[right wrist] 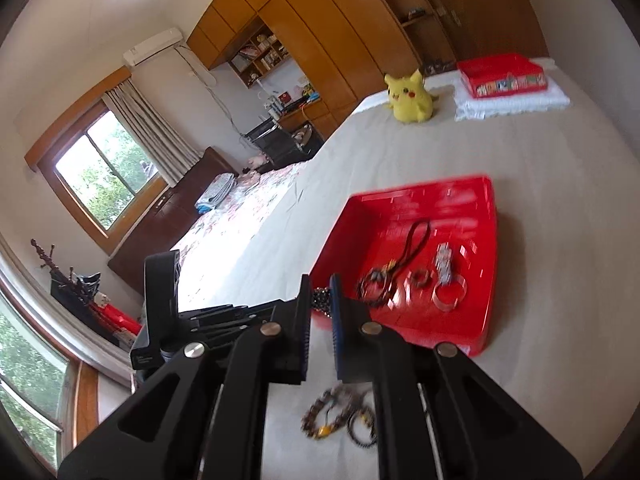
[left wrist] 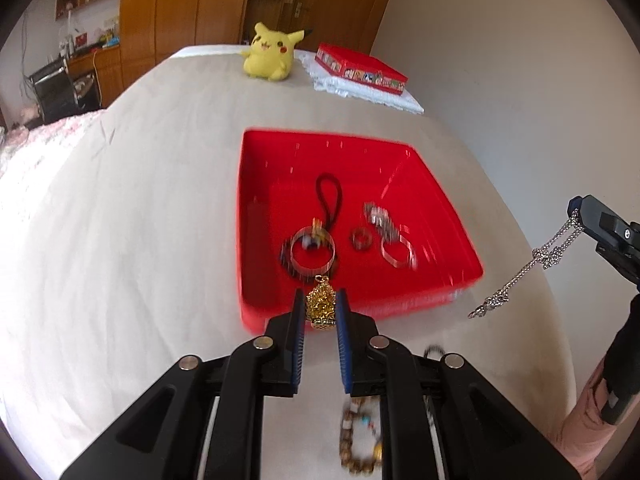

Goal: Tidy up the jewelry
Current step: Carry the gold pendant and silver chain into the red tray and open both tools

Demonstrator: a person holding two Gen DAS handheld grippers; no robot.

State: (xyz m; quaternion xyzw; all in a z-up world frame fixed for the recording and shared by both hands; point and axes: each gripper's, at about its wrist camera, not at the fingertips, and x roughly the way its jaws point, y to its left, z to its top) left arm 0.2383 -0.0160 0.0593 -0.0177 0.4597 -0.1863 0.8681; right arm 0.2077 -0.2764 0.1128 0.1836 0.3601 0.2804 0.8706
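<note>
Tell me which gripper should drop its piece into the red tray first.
Left. The left gripper holds the gold pendant right at the red tray near rim; the right gripper dangles its silver chain off to the tray's side.

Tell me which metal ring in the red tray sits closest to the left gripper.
The wide silver band at the tray's near-left, just beyond the gold pendant in the left gripper's fingers; the other rings lie farther right.

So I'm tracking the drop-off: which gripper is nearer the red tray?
Left. The left gripper sits at the red tray's near rim; the right gripper hangs off beyond its side.
</note>
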